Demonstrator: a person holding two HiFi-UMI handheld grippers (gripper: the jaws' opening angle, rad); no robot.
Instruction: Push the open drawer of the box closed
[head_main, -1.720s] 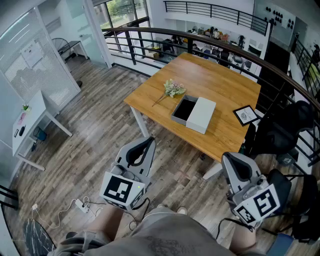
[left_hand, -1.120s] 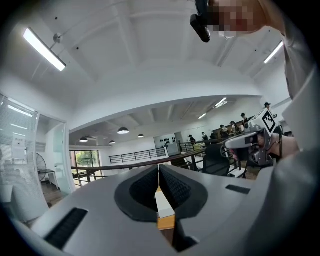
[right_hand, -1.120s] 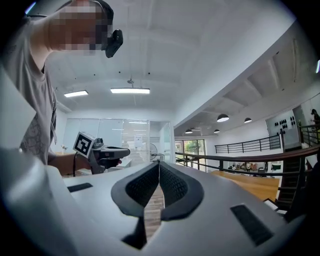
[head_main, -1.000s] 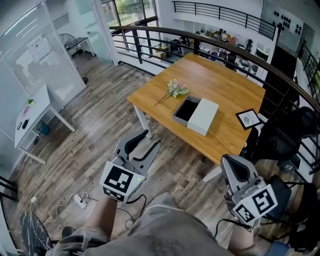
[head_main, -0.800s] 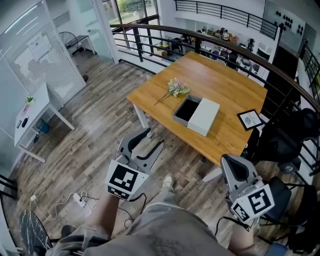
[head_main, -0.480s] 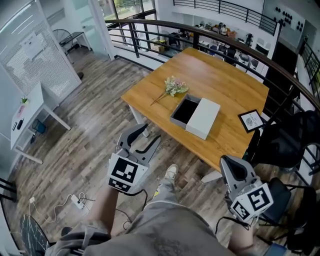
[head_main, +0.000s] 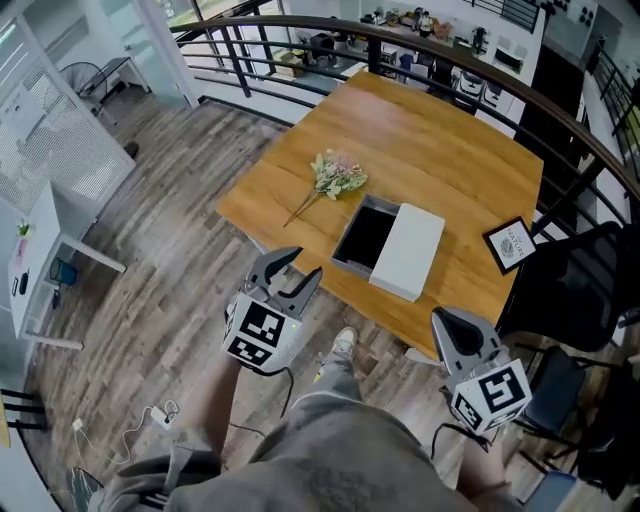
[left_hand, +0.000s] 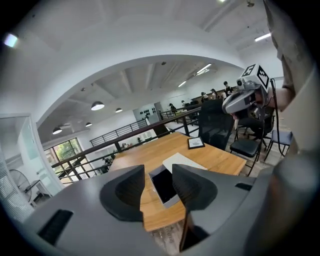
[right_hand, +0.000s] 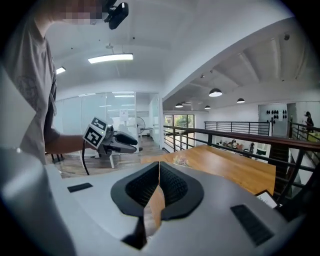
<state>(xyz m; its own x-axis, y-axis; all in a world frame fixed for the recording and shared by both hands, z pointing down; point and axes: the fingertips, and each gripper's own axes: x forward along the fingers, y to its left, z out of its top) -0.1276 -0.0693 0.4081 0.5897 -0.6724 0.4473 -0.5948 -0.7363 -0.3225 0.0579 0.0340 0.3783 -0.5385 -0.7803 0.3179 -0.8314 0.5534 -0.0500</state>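
Two grippers are in my hands, and both hang low over the wood floor (head_main: 150, 250), not over the desk (head_main: 450, 160). My left gripper (head_main: 292, 272) has its jaws apart, and they are closing a little right now. Nothing sits between them. Through the gap I can see the box (left_hand: 182, 160) far off on the desk, not touching my gripper. My right gripper (head_main: 442, 318) has its jaws pressed together with nothing in them. It is down by my right side, near the close edge of the desk.

The box is white and flat. It lies on the desk near the edge that is close to me. Its drawer (head_main: 365, 235) is pulled out and stands open. The drawer is dark inside and has a grey rim. It sticks out from the side of the box that faces the flowers (head_main: 335, 175). The flowers lie just beside the drawer's far corner. A small picture frame (head_main: 511, 243) lies flat on the desk on the other side of the box, apart from it. A black chair (head_main: 565, 290) stands by the desk on my right. A black railing (head_main: 260, 50) runs round behind the desk. My shoe (head_main: 343, 345) shows on the floor between the two grippers. Both grippers are well apart from the box.
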